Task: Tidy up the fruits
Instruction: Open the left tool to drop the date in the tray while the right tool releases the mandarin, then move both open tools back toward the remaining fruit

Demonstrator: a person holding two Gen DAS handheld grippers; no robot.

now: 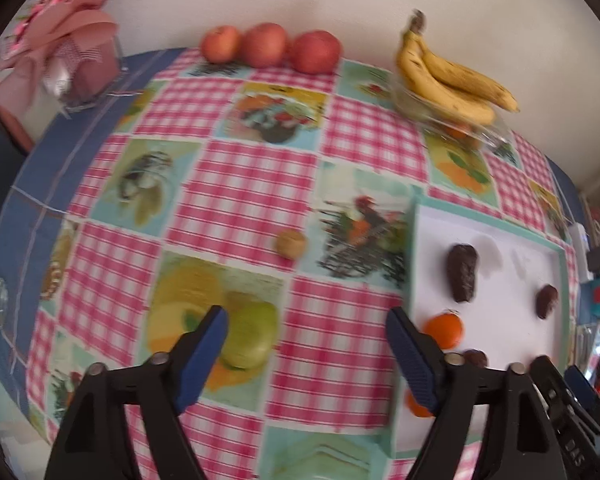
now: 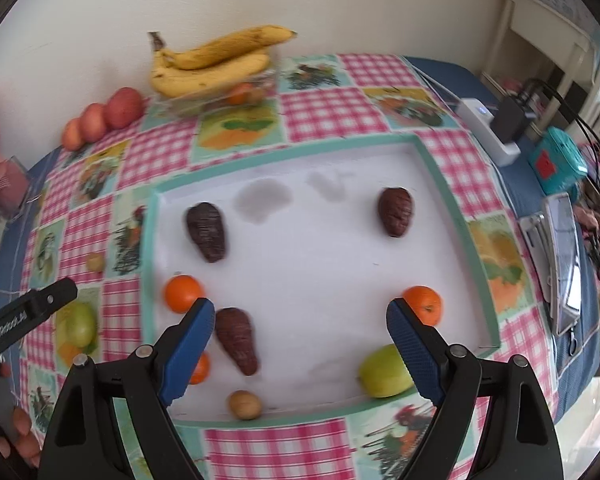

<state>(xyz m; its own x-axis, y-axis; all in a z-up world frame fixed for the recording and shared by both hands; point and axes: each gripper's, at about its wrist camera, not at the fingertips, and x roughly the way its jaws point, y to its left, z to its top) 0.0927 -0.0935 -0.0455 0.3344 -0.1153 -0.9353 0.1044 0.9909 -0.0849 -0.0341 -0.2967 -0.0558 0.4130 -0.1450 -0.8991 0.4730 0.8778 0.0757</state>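
While both claws are held wide open with nothing in them, the left gripper (image 1: 306,330) is seen over the checked tablecloth (image 1: 240,184) and the right gripper (image 2: 300,322) over the white tray (image 2: 320,264), where oranges (image 2: 182,293), a green apple (image 2: 382,374) and dark fruits (image 2: 206,231) are laid.

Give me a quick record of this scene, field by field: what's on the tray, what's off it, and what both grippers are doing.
tray: three dark fruits, three oranges, green apple, small brown fruit
glass bowl: bananas on top
by wall: three red apples
loose on tablecloth: small brown fruit
left gripper: open, empty
right gripper: open, empty, over tray
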